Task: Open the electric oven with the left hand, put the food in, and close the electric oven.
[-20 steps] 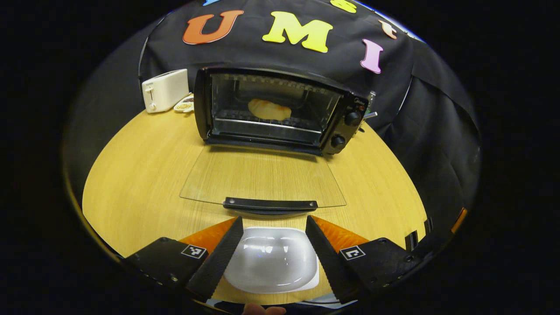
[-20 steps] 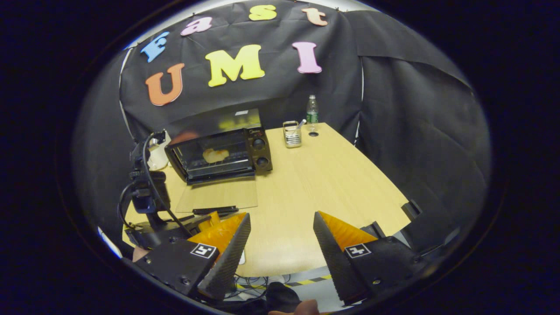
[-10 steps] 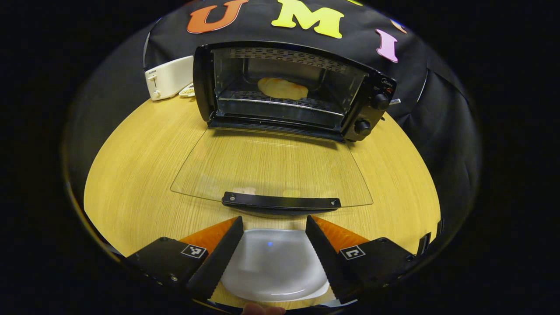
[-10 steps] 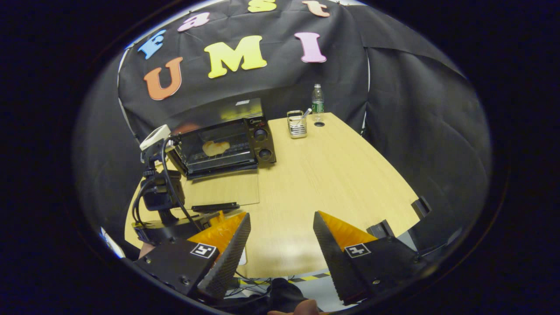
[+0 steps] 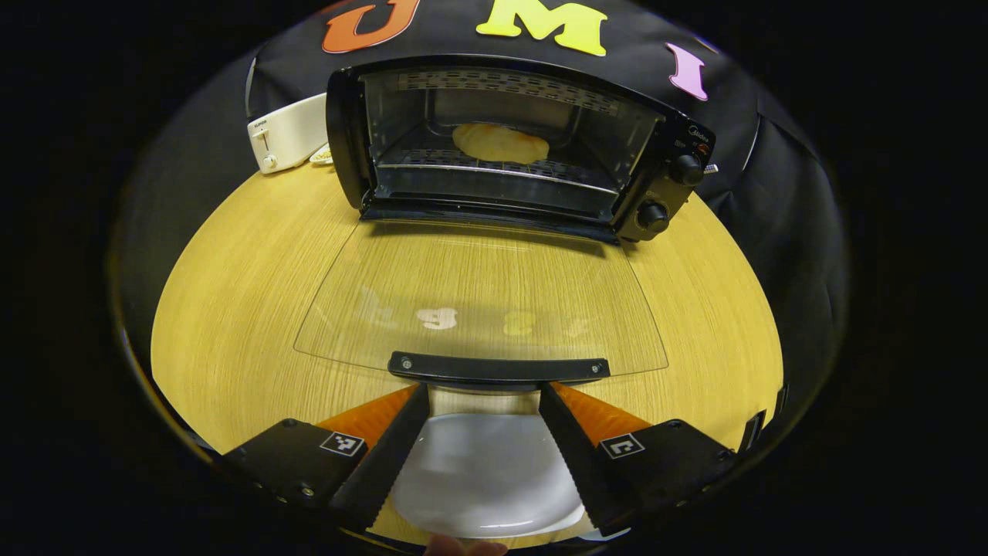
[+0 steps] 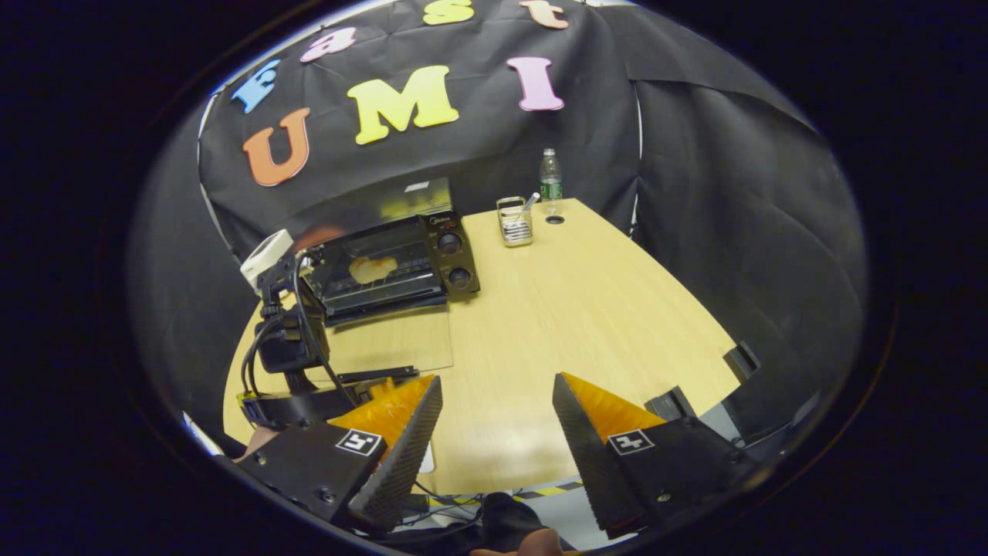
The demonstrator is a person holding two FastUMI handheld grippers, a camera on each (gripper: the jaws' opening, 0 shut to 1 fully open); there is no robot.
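Observation:
The black electric oven (image 5: 509, 147) stands open, its glass door (image 5: 478, 297) folded down flat over the table. A pale flat piece of bread (image 5: 500, 144) lies on the rack inside. The door's black handle (image 5: 498, 369) sits just ahead of the tips of my left gripper (image 5: 482, 452), which is open with nothing held. A white plate (image 5: 486, 483) lies below its fingers. In the right gripper view the oven (image 6: 386, 266) is far off at the left. My right gripper (image 6: 490, 440) is open and empty near the table's front edge.
A white toaster (image 5: 287, 141) stands left of the oven with a small dish beside it. In the right gripper view a wire holder (image 6: 515, 222) and a water bottle (image 6: 549, 181) stand at the table's far end. Bare wood (image 6: 579, 309) spreads right of the oven.
My left gripper has moved forward toward the oven, so the door handle now lies right at its fingertips. The right gripper has barely shifted.

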